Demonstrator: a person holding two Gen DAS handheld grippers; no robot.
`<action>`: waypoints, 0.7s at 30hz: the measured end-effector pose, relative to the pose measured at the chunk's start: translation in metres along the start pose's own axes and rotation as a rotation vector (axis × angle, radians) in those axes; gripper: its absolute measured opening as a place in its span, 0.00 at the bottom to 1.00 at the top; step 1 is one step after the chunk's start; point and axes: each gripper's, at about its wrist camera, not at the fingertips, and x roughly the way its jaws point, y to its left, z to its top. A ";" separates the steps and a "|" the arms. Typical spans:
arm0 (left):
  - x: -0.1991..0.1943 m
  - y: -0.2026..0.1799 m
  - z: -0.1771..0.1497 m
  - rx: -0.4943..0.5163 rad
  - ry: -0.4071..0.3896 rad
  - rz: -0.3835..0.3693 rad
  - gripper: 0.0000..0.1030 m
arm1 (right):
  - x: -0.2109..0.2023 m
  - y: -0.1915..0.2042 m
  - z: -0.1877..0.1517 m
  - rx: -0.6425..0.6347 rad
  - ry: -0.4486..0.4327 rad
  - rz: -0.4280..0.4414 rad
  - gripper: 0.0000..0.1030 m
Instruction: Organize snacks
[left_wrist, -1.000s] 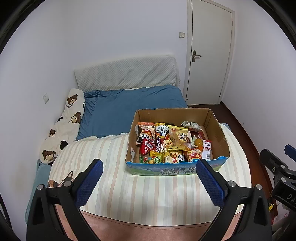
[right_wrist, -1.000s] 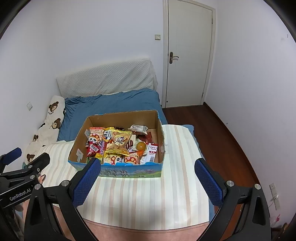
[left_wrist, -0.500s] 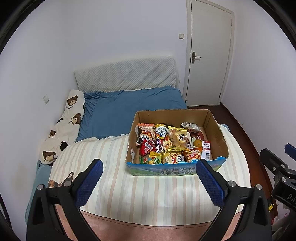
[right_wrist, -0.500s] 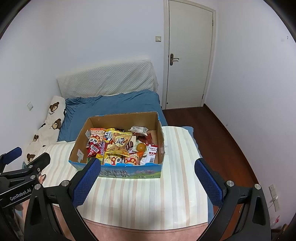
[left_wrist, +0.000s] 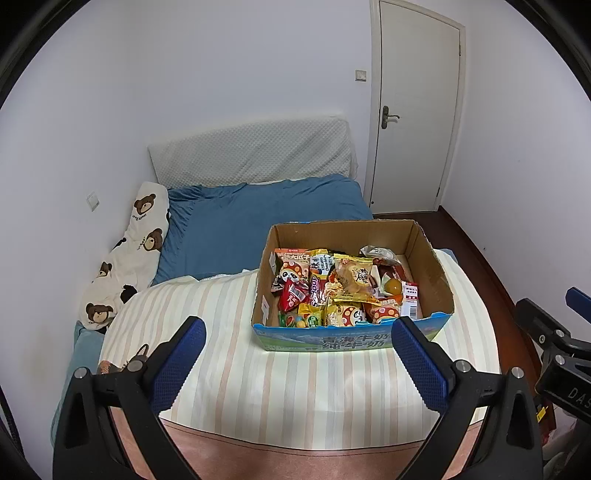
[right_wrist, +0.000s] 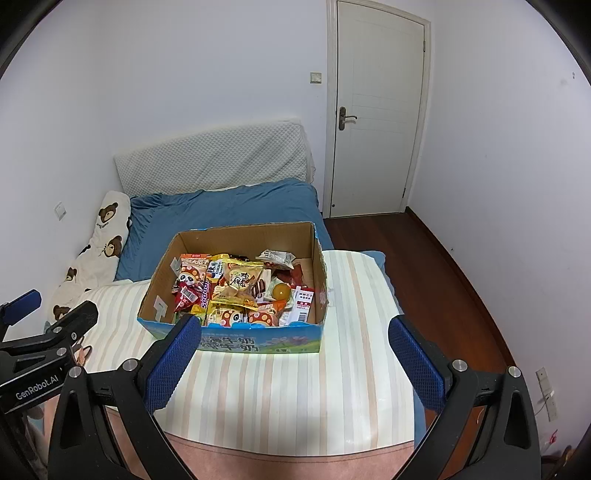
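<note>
An open cardboard box (left_wrist: 432, 258) (right_wrist: 162, 266) with a blue printed front stands on a striped blanket (left_wrist: 295, 376) (right_wrist: 288, 384) on the bed. It is full of mixed snack packets (left_wrist: 343, 291) (right_wrist: 240, 291), with an orange ball-shaped item (left_wrist: 392, 285) (right_wrist: 280, 291) among them. My left gripper (left_wrist: 299, 354) is open and empty, held back from the box's front. My right gripper (right_wrist: 295, 350) is open and empty, also in front of the box. Each gripper shows at the edge of the other's view.
A blue sheet (left_wrist: 258, 221) covers the far half of the bed. A bear-print pillow (left_wrist: 129, 254) lies along the left wall and a white headboard cushion (left_wrist: 251, 151) at the back. A closed white door (right_wrist: 376, 110) and dark wood floor (right_wrist: 424, 266) are at the right.
Both views have shifted slightly; the box sits a little lower in frame than a second ago. Both grippers stay open and empty.
</note>
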 end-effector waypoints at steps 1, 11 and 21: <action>0.000 0.000 0.000 0.000 0.000 -0.002 1.00 | 0.000 0.000 0.000 0.000 -0.001 0.001 1.00; -0.003 -0.002 -0.001 0.005 0.000 -0.002 1.00 | 0.000 0.000 0.000 -0.002 0.000 0.002 1.00; -0.004 -0.005 -0.003 0.006 -0.001 -0.006 1.00 | -0.003 0.002 -0.003 0.003 0.000 0.000 1.00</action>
